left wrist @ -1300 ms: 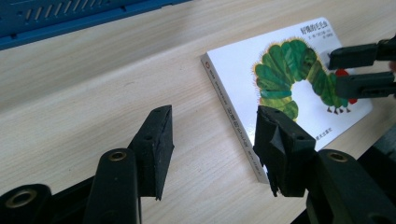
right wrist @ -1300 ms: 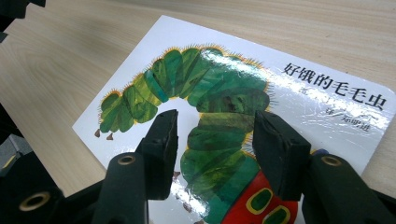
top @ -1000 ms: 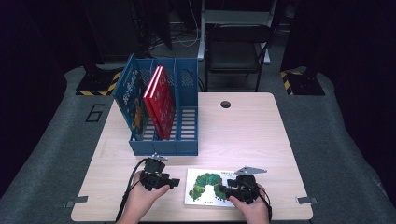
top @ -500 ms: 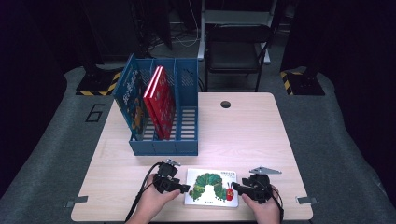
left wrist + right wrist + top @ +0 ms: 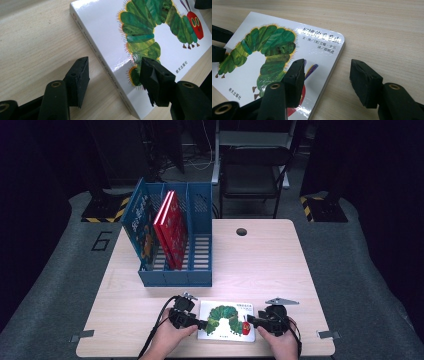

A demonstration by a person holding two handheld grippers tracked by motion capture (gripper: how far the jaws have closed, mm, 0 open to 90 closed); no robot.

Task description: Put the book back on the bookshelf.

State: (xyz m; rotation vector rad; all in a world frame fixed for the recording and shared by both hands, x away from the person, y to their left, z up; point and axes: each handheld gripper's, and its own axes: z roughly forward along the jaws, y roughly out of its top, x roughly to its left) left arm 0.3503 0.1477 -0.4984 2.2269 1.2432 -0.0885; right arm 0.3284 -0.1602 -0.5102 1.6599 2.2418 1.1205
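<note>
The caterpillar picture book (image 5: 227, 321) is lying flat on the near edge of the wooden table (image 5: 260, 265), cover up, between the person's two hands. A second ago the hands were sitting closer in and partly over the cover; now they are resting lower and nearer the table's front edge, one at each short side of the book, which itself is lying where it lay before.

The left gripper (image 5: 197, 323) is reaching in from the left. Its jaws have just been opening and are now standing spread — in the left gripper view one black jaw is hovering over bare table beside the spine, the other is hanging above the green body printed on the cover (image 5: 155, 30), so the book's left edge is sitting in the gap without being pinched.

The right gripper (image 5: 251, 321) is mirroring it from the right. Its jaws have also just been opening and are standing wide apart: in the right gripper view one jaw is over the cover (image 5: 277, 50) near the caterpillar's red head, the other over bare wood just past the rounded corner. Nothing is being squeezed.

Farther back on the left, the blue file rack (image 5: 172, 275) is standing unmoved, with the red books (image 5: 172, 227) leaning in its middle slot — same as before.
</note>
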